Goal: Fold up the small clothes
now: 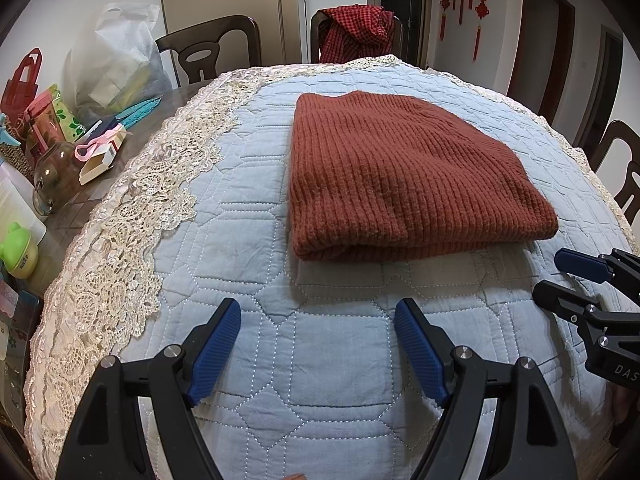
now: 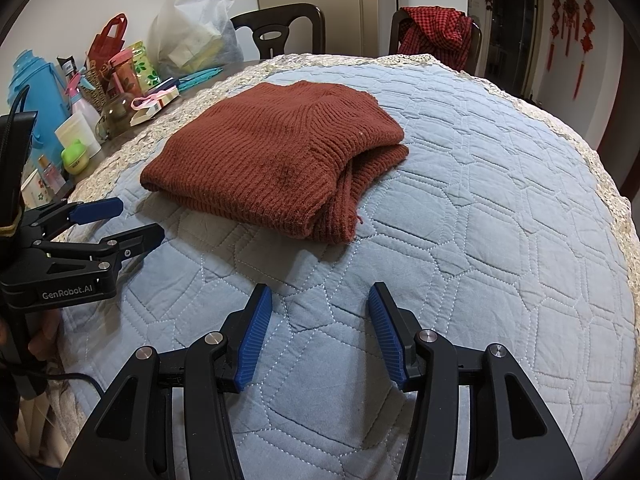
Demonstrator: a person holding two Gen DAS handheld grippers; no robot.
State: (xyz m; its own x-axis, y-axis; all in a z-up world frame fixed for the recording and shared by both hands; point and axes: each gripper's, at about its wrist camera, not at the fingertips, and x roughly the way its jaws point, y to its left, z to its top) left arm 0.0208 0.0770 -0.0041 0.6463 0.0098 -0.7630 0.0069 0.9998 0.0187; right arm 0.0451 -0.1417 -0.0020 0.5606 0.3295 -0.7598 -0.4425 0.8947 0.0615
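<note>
A rust-brown knitted sweater [image 1: 400, 176] lies folded into a thick rectangle on the pale blue quilt [image 1: 320, 372]. In the right wrist view the sweater [image 2: 272, 152] shows its stacked layers at the near right corner. My left gripper [image 1: 318, 312] hovers over bare quilt just short of the sweater's near edge, jaws open and empty. My right gripper [image 2: 319, 296] is likewise open over the quilt [image 2: 480, 240], with nothing between its blue pads. Each gripper shows in the other's view: the right gripper [image 1: 554, 274] at the right edge, the left gripper [image 2: 140, 218] at the left.
The quilt has a cream lace border [image 1: 132, 216]. Left of it the table holds clutter: a white plastic bag [image 1: 116, 56], a glass jar [image 1: 56, 176], a green container [image 2: 75, 156] and a blue flask [image 2: 36, 92]. Dark chairs [image 1: 212, 48] stand behind, one draped with red checked cloth [image 1: 356, 32].
</note>
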